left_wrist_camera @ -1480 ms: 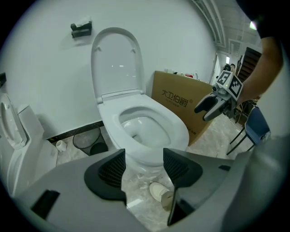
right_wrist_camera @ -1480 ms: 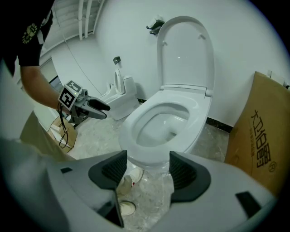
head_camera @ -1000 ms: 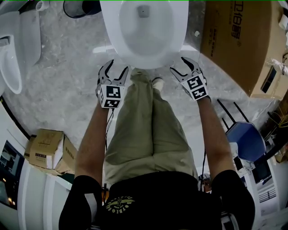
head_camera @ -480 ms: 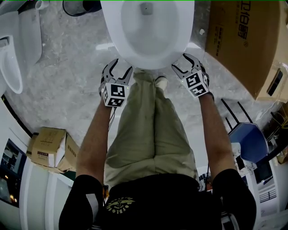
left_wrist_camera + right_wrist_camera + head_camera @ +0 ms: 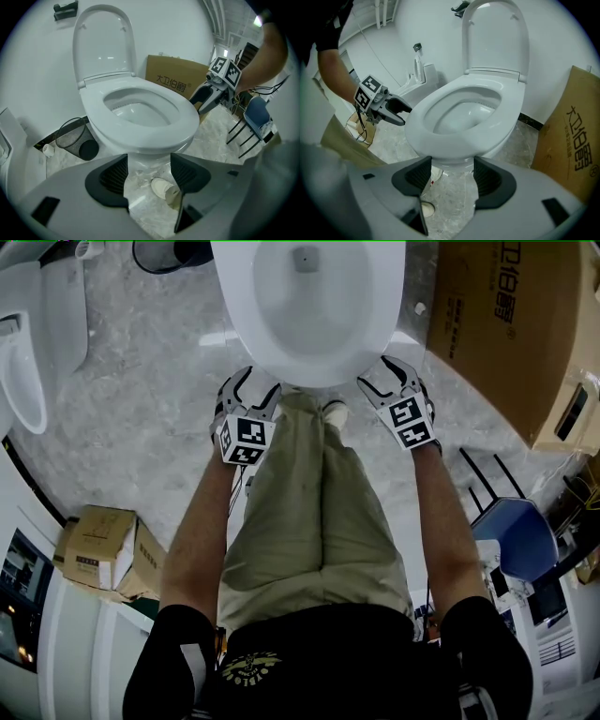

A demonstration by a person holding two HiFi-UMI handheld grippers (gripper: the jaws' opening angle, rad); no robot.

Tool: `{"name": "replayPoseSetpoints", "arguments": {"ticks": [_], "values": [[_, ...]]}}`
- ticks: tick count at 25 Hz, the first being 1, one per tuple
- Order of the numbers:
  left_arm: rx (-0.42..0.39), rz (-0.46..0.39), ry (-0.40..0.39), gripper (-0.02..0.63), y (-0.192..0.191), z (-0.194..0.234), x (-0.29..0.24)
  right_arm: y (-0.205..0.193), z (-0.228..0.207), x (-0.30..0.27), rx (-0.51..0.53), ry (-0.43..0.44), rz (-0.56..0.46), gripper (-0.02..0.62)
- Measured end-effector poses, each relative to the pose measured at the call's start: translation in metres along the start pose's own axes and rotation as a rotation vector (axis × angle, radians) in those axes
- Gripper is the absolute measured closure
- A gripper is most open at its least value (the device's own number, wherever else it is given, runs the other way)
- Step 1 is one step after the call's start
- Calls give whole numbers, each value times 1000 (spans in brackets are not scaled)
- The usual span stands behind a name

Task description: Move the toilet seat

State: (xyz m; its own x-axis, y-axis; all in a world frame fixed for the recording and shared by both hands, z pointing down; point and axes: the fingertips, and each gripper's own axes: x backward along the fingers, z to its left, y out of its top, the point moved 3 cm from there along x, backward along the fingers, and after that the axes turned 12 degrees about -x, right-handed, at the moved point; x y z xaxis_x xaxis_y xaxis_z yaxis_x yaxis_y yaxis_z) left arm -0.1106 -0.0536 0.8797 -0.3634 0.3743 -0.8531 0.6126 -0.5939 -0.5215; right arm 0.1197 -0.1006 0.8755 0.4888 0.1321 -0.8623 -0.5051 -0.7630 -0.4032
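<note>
Nearest: person's khaki trousers (image 5: 300,512) and both forearms reaching out and down, a gripper in each hand. Left gripper (image 5: 255,385): jaws spread wide, nothing between the pads, only marble floor (image 5: 141,418), a white shoe (image 5: 161,187) and the toilet's base showing through the gap. Right gripper (image 5: 382,373): same, jaws spread, empty. Both sit at the near edge of the toilet, left one at the front-left of the rim, right one at the front-right, tips just beside and slightly under it; can't tell if either touches. Toilet seat (image 5: 187,126) is down flat on the bowl, its front rim just beyond both pairs of jaws, centred between the grippers. Lid (image 5: 103,44) stands upright against the far wall. Left of the toilet: black wire bin (image 5: 75,140) on the floor, far side. Right of the toilet: large cardboard box (image 5: 487,324) with print on it. Near right: blue chair (image 5: 511,535). Near left: small cardboard box (image 5: 98,554).
</note>
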Motion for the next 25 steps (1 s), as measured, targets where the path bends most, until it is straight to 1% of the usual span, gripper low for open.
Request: {"name": "replayPoseSetpoints", "arguments": {"ticks": [4,6,7,8,9,10,12,13,15,17,21,23,25], "values": [[3,-17,8,324,6,1,2,3,0,6,-20,12,-9,313],[3,-28,5,324,10,0,2,7,-3,12,-87,30,-44,314],[-1,-31,1,324,12,-1,2,11,-5,16,-128,37,-76,316],[-6,-31,-3,324,14,-1,2,18,-5,20,-147,40,-115,316],[-9,-31,-6,324,15,-1,3,27,-2,23,-135,41,-155,338],[-9,-28,-10,324,14,-1,3,39,4,24,-105,48,-185,383],[-3,-10,-21,322,10,-1,1,59,16,22,-49,73,-202,384],[4,3,-23,321,7,0,1,64,18,21,-34,78,-199,380],[29,23,-13,321,0,0,2,59,14,24,-42,69,-187,374],[34,29,-2,321,-6,1,3,41,7,22,-52,58,-150,374],[8,42,-7,321,-11,2,-4,7,-11,9,-32,17,-56,367],[5,44,-10,321,-11,3,-8,-2,-17,0,7,-5,-7,360],[-2,46,-12,321,-10,4,-11,-9,-18,-9,78,-14,49,356]]}}
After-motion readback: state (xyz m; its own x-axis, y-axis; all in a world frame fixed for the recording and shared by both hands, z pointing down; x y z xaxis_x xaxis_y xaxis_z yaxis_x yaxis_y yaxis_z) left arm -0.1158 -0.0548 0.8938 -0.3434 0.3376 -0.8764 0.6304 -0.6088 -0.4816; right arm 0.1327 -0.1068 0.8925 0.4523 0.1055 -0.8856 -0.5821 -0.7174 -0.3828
